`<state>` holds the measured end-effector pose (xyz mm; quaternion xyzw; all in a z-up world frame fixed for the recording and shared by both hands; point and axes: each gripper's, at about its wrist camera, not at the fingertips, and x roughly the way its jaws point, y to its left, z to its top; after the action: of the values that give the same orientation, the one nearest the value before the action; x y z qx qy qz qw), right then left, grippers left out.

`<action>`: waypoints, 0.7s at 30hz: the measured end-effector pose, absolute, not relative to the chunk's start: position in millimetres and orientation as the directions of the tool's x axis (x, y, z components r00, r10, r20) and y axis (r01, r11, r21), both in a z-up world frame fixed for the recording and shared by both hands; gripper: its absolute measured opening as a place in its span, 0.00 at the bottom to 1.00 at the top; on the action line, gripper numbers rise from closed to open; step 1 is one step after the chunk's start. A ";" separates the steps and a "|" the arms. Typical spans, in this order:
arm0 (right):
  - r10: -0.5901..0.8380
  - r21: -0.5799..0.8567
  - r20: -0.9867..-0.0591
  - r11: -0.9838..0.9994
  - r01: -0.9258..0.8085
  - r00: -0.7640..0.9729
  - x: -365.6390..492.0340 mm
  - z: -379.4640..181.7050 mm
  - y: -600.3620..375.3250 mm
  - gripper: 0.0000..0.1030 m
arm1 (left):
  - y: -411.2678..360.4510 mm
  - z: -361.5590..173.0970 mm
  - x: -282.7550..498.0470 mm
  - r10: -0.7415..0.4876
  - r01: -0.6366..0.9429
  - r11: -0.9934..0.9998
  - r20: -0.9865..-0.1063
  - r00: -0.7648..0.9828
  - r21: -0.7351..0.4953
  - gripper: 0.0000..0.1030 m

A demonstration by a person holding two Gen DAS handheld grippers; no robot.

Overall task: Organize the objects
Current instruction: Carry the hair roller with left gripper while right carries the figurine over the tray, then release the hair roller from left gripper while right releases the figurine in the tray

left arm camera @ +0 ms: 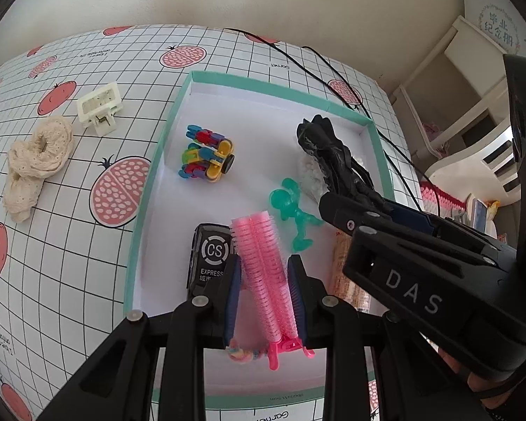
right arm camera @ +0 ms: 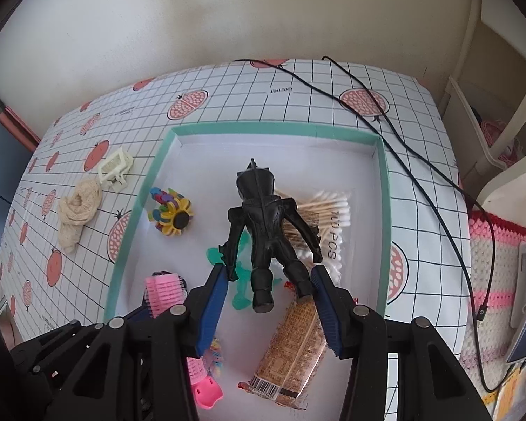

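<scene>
My left gripper [left arm camera: 264, 270] is shut on a pink hair-roller clip [left arm camera: 263, 273] and holds it over the teal-rimmed white box [left arm camera: 164, 133]. My right gripper [right arm camera: 268, 280] is open around a black action figure [right arm camera: 263, 217] that lies in the box [right arm camera: 382, 189] on a pack of cotton swabs [right arm camera: 333, 210]; the pads [right arm camera: 215, 301] stand apart from its legs. The right gripper also shows in the left wrist view [left arm camera: 336, 203] at the figure [left arm camera: 326, 144]. In the box lie a colourful block toy [left arm camera: 207, 154], a green figure [left arm camera: 291, 207], a black CS Express device [left arm camera: 208, 256] and a snack pack [right arm camera: 291, 347].
On the pomegranate-print cloth left of the box lie a cream scrunchie [left arm camera: 35, 161] and a cream claw clip [left arm camera: 100, 107]. A black cable [right arm camera: 403, 147] runs across the table's back right. A small colourful hair tie [left arm camera: 242, 354] lies under the left gripper. Shelves stand at the right.
</scene>
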<state>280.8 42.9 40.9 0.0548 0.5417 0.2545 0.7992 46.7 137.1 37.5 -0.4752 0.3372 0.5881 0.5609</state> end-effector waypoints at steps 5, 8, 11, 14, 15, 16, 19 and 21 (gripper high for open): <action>0.460 0.361 -0.846 0.866 -0.346 0.269 280.7 35.9 42.8 0.51 | 137.6 34.5 47.7 0.335 -0.981 -0.137 -0.939 0.085 -0.137 0.28; 0.455 0.357 -0.851 0.867 -0.347 0.263 280.8 34.0 43.5 0.51 | 137.7 33.7 47.7 0.331 -0.981 -0.137 -0.939 0.088 -0.140 0.29; 0.453 0.354 -0.852 0.867 -0.349 0.263 280.6 33.4 43.9 0.51 | 137.7 33.2 46.8 0.328 -0.980 -0.140 -0.940 0.090 -0.142 0.31; 0.455 0.354 -0.851 0.865 -0.356 0.261 280.3 33.2 45.0 0.53 | 138.3 32.5 45.6 0.323 -0.978 -0.140 -0.941 0.102 -0.154 0.39; 0.454 0.352 -0.852 0.865 -0.357 0.262 280.2 33.3 45.1 0.55 | 138.1 32.9 45.3 0.323 -0.978 -0.140 -0.940 0.105 -0.157 0.41; 0.453 0.351 -0.852 0.866 -0.356 0.263 280.2 33.7 45.0 0.57 | 137.4 33.5 45.0 0.325 -0.977 -0.139 -0.940 0.107 -0.160 0.42; 0.457 0.354 -0.847 0.867 -0.352 0.273 280.7 36.5 43.2 0.63 | 137.2 36.2 44.7 0.331 -0.979 -0.139 -0.938 0.099 -0.152 0.47; 0.458 0.355 -0.843 0.868 -0.349 0.283 280.7 40.2 41.3 0.63 | 137.7 38.5 43.7 0.334 -0.978 -0.139 -0.937 0.099 -0.153 0.47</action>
<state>280.7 41.3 40.2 0.0505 0.5428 0.2522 0.7995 43.7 137.7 38.5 -0.4810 0.3352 0.5813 0.5642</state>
